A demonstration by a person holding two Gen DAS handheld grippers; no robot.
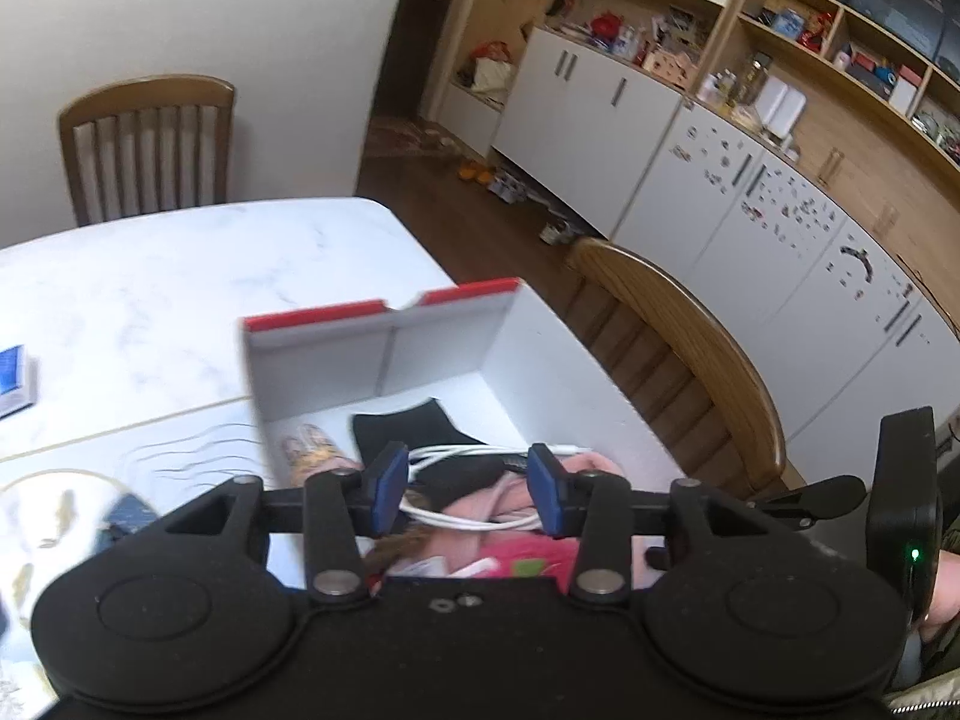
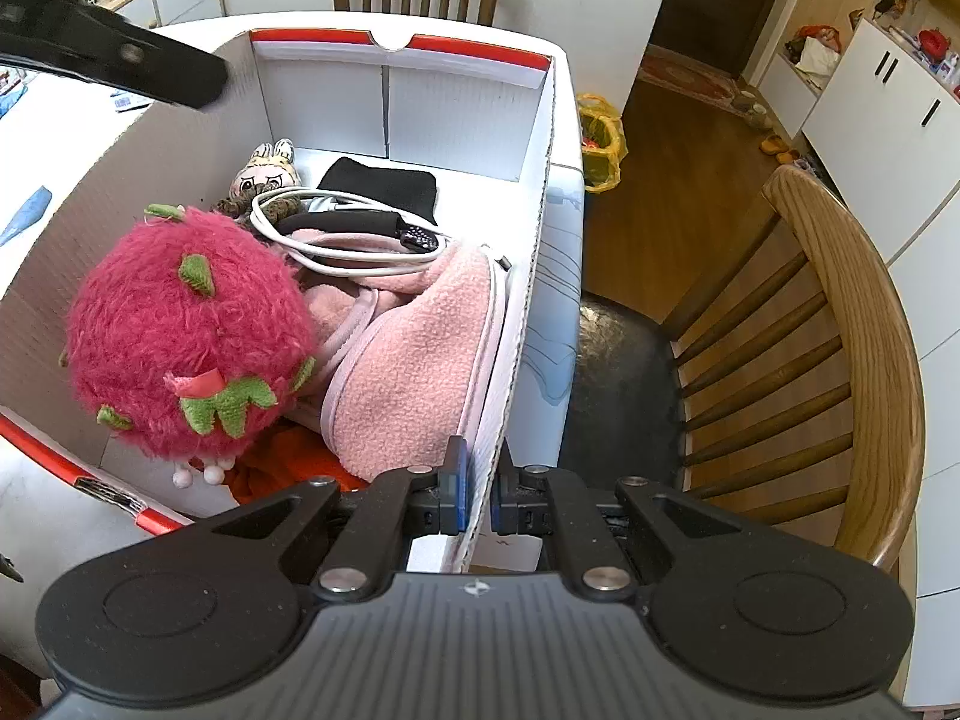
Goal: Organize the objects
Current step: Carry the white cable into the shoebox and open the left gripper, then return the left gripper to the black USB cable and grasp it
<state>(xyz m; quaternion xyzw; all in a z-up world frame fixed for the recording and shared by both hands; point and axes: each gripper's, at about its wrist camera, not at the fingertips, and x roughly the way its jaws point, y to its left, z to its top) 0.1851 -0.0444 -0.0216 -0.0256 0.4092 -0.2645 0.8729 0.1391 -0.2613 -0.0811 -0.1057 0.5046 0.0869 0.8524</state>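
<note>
Gripping the right-hand wall of the white cardboard box with red rim strips, the right gripper has its blue-padded fingers pressed shut on the thin corrugated edge, one pad inside the box and one outside, at about six o'clock in the right wrist view. The box stands on the white marble-patterned desk close to its edge, beside a curved-back wooden chair with a dark seat at three o'clock. Inside the box, a fuzzy magenta dragon-fruit plush with green felt leaves fills the nine o'clock side, touching a folded pink fleece garment that lies against the gripped wall. At about twelve o'clock from the plush, a coiled white cable rests on the fleece, looped around a black strap-like object; beyond them lie a small cartoon-faced doll and a flat black cloth piece near the far wall. The left gripper hangs above the box with its fingers parted about halfway and nothing between them; the white cable and pink fleece show below through the gap. A blue and white packet lies on the desk at nine o'clock in the left wrist view, well apart from the box.
</note>
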